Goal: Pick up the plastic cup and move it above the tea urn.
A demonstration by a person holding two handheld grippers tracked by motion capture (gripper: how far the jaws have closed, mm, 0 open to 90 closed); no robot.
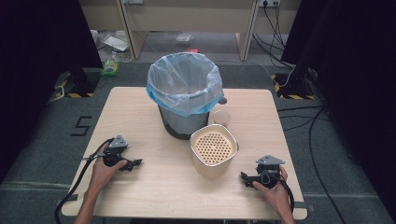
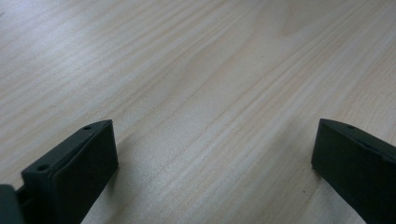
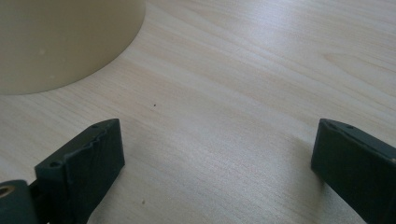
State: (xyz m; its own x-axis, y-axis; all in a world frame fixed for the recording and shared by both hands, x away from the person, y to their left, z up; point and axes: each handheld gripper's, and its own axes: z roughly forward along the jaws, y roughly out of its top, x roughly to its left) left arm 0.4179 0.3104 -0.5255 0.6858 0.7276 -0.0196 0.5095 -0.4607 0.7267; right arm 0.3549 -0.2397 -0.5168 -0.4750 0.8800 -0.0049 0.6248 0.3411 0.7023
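Resting at lower left and lower right on the wooden table (image 1: 140, 112): left gripper (image 1: 136, 163) and right gripper (image 1: 243, 176), jaws spread wide, gripping nothing. Standing centre frame: bag-lined bin (image 1: 185, 93), perforated cream container (image 1: 214, 148). Reading "5" on the floor marking (image 1: 81, 125).

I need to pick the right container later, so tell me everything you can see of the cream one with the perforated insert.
The cream container stands upright on the wooden table, in front of the bag-lined bin. It has rounded corners, smooth plastic-looking walls and a perforated insert sunk below its rim. Its curved side also shows in the right gripper view. Nothing grips it.
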